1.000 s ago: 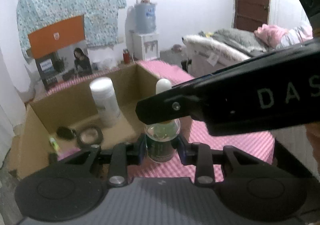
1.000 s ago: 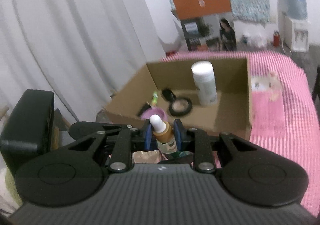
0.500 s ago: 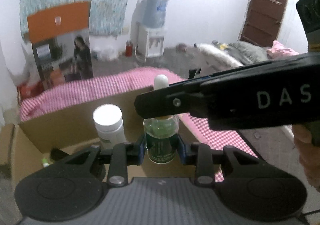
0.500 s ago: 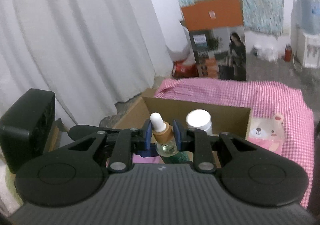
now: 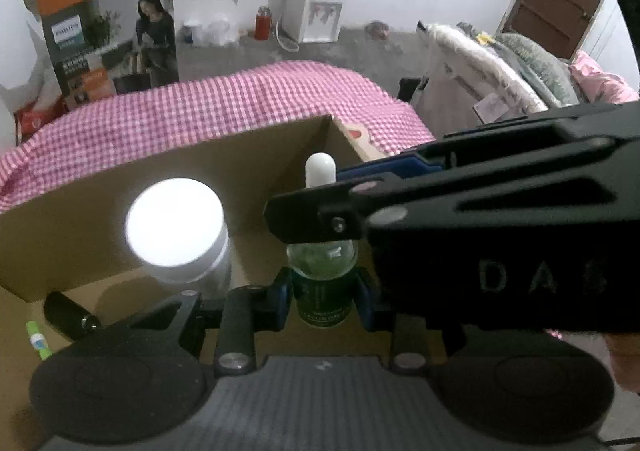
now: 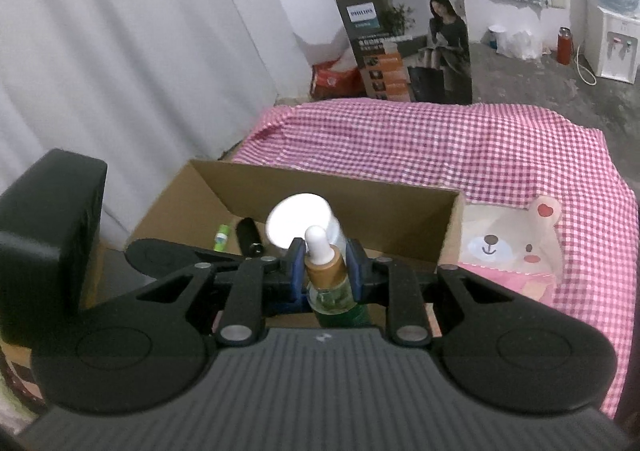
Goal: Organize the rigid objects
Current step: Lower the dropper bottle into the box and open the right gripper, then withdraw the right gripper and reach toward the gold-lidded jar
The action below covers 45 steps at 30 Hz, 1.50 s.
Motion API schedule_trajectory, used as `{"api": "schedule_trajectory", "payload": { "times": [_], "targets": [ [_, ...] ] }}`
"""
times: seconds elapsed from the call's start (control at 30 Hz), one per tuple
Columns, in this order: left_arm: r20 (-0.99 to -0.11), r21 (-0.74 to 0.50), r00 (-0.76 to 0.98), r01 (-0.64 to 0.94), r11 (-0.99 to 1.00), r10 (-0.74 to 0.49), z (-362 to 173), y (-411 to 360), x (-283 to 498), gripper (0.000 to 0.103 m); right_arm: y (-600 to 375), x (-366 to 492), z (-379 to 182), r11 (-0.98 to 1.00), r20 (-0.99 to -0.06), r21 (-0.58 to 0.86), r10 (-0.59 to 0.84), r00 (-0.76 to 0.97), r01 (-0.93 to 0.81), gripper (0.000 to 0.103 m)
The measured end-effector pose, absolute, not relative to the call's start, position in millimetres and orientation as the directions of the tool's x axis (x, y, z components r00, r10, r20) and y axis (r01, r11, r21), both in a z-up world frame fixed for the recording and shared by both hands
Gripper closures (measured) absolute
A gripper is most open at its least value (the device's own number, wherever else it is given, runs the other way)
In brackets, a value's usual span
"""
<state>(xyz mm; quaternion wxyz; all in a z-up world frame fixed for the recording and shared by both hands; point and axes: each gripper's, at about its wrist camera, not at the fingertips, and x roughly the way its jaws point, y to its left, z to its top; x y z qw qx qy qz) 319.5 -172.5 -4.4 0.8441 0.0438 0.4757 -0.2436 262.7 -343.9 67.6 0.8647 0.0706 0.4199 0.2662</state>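
A bare room with a grey concrete floor and white walls surrounds a surface draped in a pink-and-white checked cloth (image 6: 460,143). On it sits an open brown cardboard box (image 5: 120,219), the evident collecting place for the loose items. Inside, at about 10 o'clock from the grippers, stands a tall jar with a white lid (image 5: 174,227); farther toward 9 o'clock lie a short black cylinder (image 5: 66,315) and a small green tube (image 5: 38,341) on the box floor.

Both grippers share one small green glass dropper bottle with a gold collar and white rubber bulb (image 6: 326,271), held upright over the near part of the box. The left gripper (image 5: 324,301) is clamped on its dark labelled body, while the right gripper (image 6: 324,269), crossing in from 3 o'clock, pinches the collar at the neck. That doubled hold probably steadies the bottle so it goes down standing rather than tipping, likely at the jar's 3 o'clock side.
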Motion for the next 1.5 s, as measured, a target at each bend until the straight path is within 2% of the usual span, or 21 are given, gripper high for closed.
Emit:
{"api": "schedule_trajectory", "payload": {
  "times": [0.27, 0.3, 0.43, 0.53, 0.6, 0.77, 0.9, 1.0, 1.07, 1.13, 1.2, 1.37, 1.5],
  "targets": [
    [-0.846, -0.174, 0.394, 0.432, 0.885, -0.359, -16, -177, 335, 0.069, -341, 280, 48, 0.862, -0.739, 0.279, 0.474, 0.478, -0.423, 0.086],
    [-0.848, -0.18, 0.388, 0.432, 0.884, -0.362, -18, -177, 337, 0.061, -341, 283, 47, 0.861, -0.743, 0.276, 0.473, 0.473, -0.427, 0.089],
    [-0.849, -0.179, 0.386, 0.435, 0.883, -0.362, -18, -180, 337, 0.063, -339, 288, 47, 0.859, -0.741, 0.26, 0.47, 0.48, -0.441, 0.089],
    [-0.849, -0.178, 0.387, 0.429, 0.886, -0.358, -16, -180, 338, 0.055, -339, 290, 49, 0.859, -0.738, 0.257, 0.47, 0.484, -0.443, 0.089],
    [-0.847, -0.162, 0.402, 0.428, 0.889, -0.348, -12, -179, 335, 0.04, -340, 289, 52, 0.857, -0.729, 0.264, 0.478, 0.49, -0.443, 0.087],
    [-0.828, -0.109, 0.452, 0.448, 0.887, -0.33, 6, -177, 320, 0.023, -348, 272, 68, 0.86, -0.681, 0.28, 0.491, 0.543, -0.426, 0.086],
    [-0.8, -0.076, 0.497, 0.472, 0.878, -0.336, 27, -172, 300, 0.014, -360, 243, 88, 0.869, -0.613, 0.307, 0.492, 0.618, -0.387, 0.071],
    [-0.771, -0.048, 0.54, 0.478, 0.877, -0.337, 47, -165, 277, 0.009, -374, 212, 104, 0.873, -0.554, 0.334, 0.486, 0.676, -0.354, 0.048],
    [-0.749, -0.041, 0.565, 0.482, 0.875, -0.346, 60, -158, 262, 0.005, -381, 189, 114, 0.88, -0.516, 0.336, 0.469, 0.717, -0.334, 0.038],
    [-0.726, -0.037, 0.586, 0.488, 0.872, -0.36, 71, -150, 244, 0.003, -386, 166, 122, 0.885, -0.481, 0.341, 0.453, 0.751, -0.315, 0.021],
    [-0.704, -0.029, 0.61, 0.488, 0.873, -0.364, 81, -141, 226, 0.0, -389, 145, 129, 0.888, -0.451, 0.344, 0.442, 0.775, -0.307, 0.018],
    [-0.681, -0.018, 0.646, 0.456, 0.89, -0.345, 94, -117, 182, 0.0, -384, 96, 139, 0.896, -0.414, 0.335, 0.419, 0.808, -0.292, 0.003],
    [-0.674, -0.024, 0.678, 0.377, 0.926, -0.294, 95, -87, 155, 0.0, -367, 62, 141, 0.915, -0.413, 0.281, 0.387, 0.824, -0.289, 0.001]
  ]
}}
